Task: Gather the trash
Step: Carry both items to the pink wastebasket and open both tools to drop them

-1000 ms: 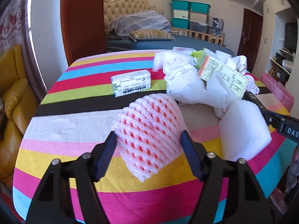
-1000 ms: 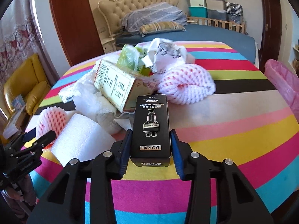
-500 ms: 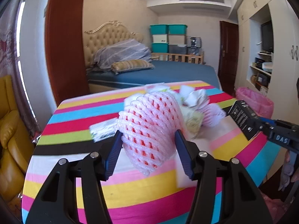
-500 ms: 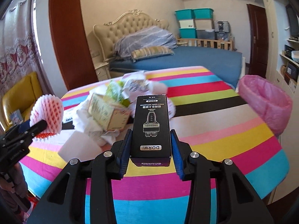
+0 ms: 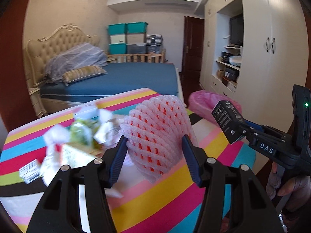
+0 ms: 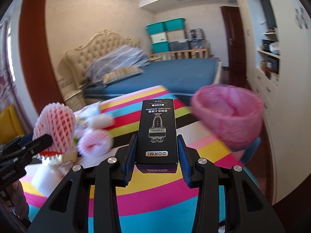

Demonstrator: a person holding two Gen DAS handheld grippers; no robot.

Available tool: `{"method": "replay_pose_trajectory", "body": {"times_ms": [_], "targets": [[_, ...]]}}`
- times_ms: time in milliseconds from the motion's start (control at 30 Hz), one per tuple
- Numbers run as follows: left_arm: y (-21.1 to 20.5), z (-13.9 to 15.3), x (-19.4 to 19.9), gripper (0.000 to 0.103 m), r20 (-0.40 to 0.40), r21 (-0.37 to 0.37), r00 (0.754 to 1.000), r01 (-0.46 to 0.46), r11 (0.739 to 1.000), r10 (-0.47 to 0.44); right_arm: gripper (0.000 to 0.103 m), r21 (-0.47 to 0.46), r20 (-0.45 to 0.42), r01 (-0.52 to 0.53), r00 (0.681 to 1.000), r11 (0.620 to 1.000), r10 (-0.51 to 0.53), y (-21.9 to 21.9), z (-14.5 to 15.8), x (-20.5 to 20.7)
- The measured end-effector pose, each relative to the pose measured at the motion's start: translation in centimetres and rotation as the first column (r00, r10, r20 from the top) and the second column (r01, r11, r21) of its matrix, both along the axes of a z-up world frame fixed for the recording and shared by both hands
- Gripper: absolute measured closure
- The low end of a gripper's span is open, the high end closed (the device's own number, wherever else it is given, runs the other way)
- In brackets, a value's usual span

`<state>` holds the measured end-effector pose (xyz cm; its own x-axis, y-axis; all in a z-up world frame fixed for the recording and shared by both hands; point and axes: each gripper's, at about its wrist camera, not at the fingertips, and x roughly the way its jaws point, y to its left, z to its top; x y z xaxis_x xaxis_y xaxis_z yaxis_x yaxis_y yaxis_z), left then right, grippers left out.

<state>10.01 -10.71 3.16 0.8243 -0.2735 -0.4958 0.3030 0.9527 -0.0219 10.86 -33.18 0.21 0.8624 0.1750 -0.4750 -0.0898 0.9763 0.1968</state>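
Tongs did the carrying here, one piece of rubbish apiece. The left tongs [image 5: 153, 145] were clamped on a pale pink foam fruit net with red showing through its mesh [image 5: 157, 136], their jaws having just closed further and dented its soft sides. The right tongs [image 6: 157, 151] gripped a black rectangular carton with white print [image 6: 157, 130] by its long sides, so it stood steady. Both were raised above the striped worktop [image 6: 165, 192] and aimed towards the pink-lined bin [image 6: 229, 116] beyond its far edge, probably for dropping. More crumpled wrappers [image 5: 77, 136] lay on the worktop.
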Motion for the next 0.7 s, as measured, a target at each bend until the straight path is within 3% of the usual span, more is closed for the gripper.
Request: {"method": "replay_pose_trajectory", "body": {"times_ms": [233,400,533,700], "targets": [[-9.0,0.3,8.2,0.047,-0.035,0.003,0.993,0.109,0.994,-0.109,0.064,-0.027,0.024,0.116,0.993,0.993,-0.116,-7.6,0.2,4.1],[-16.6,0.1,15.4,0.047,-0.056,0.001,0.981,0.187,0.982,-0.187,0.063,0.007,-0.027,0.16,0.987,0.987,-0.16,-12.8,-0.5,8.5],[-21.7,-0.3,20.6,0.047,-0.098,-0.03,0.972,0.211,0.977,-0.213,0.063,-0.034,-0.039,0.194,0.98,0.981,-0.195,-16.1,-0.7,11.9],[-27.3,-1.1,25.4,0.046,-0.127,-0.007,0.97,0.207,0.978,-0.207,0.063,-0.026,-0.056,0.218,0.974,0.976,-0.219,-19.0,-1.4,15.0]]}}
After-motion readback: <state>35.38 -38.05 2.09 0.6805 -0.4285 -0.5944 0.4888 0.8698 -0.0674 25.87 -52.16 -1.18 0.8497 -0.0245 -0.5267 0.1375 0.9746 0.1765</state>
